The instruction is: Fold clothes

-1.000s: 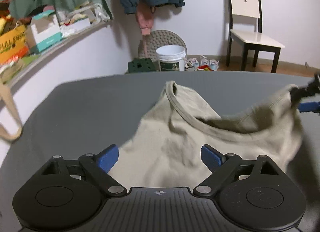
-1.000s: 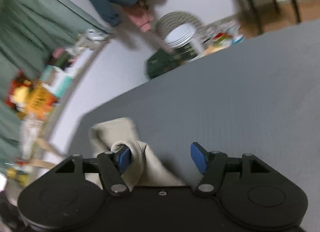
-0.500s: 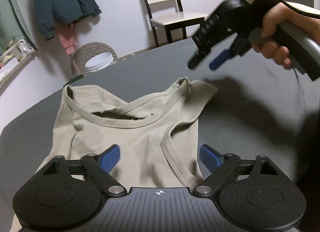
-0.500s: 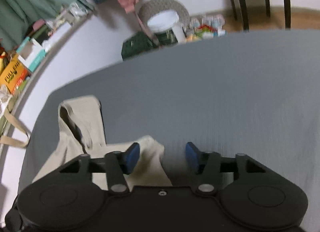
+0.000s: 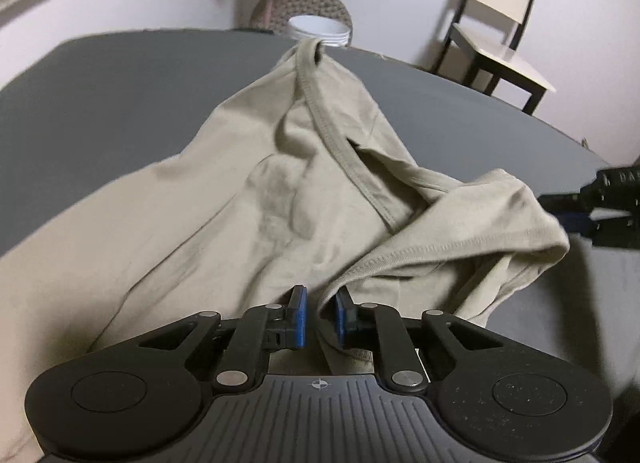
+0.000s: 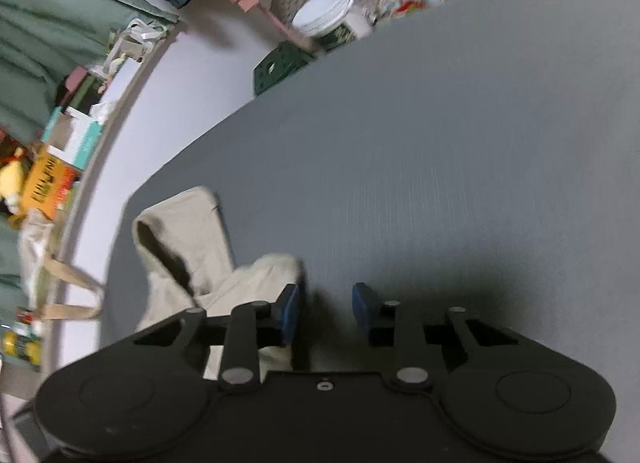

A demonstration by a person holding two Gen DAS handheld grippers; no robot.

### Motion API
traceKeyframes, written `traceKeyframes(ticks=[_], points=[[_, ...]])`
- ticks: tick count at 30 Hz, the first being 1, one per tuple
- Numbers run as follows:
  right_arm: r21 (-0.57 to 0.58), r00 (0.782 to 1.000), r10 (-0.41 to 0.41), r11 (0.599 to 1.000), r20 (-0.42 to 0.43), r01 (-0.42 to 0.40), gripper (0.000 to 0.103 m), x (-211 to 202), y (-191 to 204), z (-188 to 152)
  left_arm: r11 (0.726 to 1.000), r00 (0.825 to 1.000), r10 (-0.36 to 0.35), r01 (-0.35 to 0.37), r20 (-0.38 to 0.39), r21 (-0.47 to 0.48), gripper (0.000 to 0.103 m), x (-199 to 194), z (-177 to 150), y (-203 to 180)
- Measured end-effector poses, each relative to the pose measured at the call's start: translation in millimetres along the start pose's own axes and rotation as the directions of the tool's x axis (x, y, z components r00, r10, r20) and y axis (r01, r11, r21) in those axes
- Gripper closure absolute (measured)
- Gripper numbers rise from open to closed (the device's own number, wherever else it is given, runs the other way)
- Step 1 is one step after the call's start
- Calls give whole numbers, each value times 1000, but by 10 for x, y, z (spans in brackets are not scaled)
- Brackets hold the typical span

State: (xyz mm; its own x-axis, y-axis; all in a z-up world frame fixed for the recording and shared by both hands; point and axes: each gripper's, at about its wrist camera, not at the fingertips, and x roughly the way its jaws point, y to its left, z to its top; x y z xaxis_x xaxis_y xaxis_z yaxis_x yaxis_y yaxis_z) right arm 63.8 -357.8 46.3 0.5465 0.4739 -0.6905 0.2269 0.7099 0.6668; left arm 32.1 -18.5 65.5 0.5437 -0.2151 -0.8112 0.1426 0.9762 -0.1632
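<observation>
While the beige tank top [image 5: 248, 199] lies spread over the grey table [image 5: 100, 75], one gripper pinches it and the other stands clear.

Item, left wrist view, lower centre: left gripper [image 5: 319, 317], blue pads drawn nearly together on a raised fold of the garment's edge, apparently so that edge can be carried over for a fold. Item, centre to upper centre: garment body, neckband running toward the far table edge, cloth rumpled and not yet squared. Item, right edge of frame: right gripper [image 5: 588, 215], just beside the lifted hem; contact cannot be told. Item, right wrist view, lower centre: same gripper [image 6: 325, 309], pads apart, nothing between them, cloth at its left pad, probably waiting for a second grasp.
</observation>
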Motion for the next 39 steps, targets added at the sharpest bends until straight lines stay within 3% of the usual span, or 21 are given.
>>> traceKeyframes(ticks=[7,14,18,19,25,27,28,30,32,34,36,39], points=[[-97,993,104,990,56,-98,72,-131,249,-18,998,1000,23,-23,-1,51,88,-36,-59,-85],[-94,1000,26,995,8,-26,73,29,241,-45,997,999,34,-34,-4,69,88,-96,-70,-100],[-55,998,57,997,-19,-58,87,113,172,-52,996,999,39,-38,-8,81,88,-76,-60,-115],[-57,998,56,997,-21,-57,95,125,166,-57,995,999,41,-41,-8,90,88,-68,-57,-127],[-98,993,3,995,115,8,98,-222,163,-32,973,1000,29,-30,8,228,87,-233,-81,-383],[-119,984,-46,991,172,68,98,-431,134,-19,954,1000,-5,-1,20,299,72,-334,-120,-529],[-123,980,-71,988,187,95,98,-495,106,-29,941,999,-26,16,25,337,65,-390,-148,-608],[-126,968,-126,980,215,156,98,-586,49,-39,905,996,-69,42,50,423,33,-521,-244,-782],[-114,953,-195,967,232,226,98,-583,-11,-5,855,993,-95,44,73,517,15,-631,-356,-936],[-96,942,-251,956,223,277,98,-518,-72,41,785,991,-107,33,83,619,14,-701,-476,-1091],[-79,932,-300,944,204,321,98,-426,-131,67,691,994,-73,-9,83,722,14,-697,-629,-1219],[-95,897,-349,918,273,386,98,-495,-44,-4,558,996,2,-79,94,826,14,-633,-811,-1306]])
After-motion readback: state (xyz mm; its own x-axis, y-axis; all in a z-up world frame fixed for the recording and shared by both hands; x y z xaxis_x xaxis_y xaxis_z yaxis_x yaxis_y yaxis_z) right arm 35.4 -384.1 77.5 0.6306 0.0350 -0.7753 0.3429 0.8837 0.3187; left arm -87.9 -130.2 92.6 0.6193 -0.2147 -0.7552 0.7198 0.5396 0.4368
